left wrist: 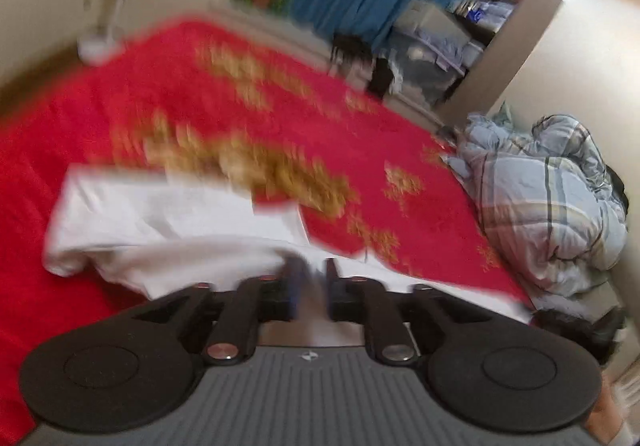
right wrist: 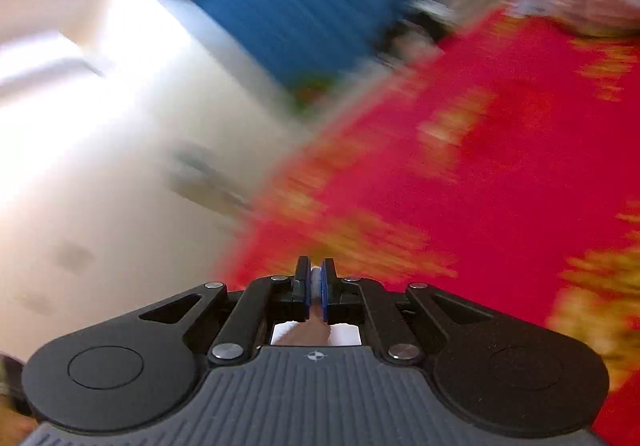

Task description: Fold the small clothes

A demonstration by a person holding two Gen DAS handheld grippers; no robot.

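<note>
Red bedspread (left wrist: 200, 93) bears white garment (left wrist: 160, 221) lying crosswise

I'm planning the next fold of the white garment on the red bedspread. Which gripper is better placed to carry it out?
Left, probably. The left gripper sits right at the white garment, with cloth between its fingers. The right gripper points past the red bedspread toward the wall, in a heavily blurred view.
</note>
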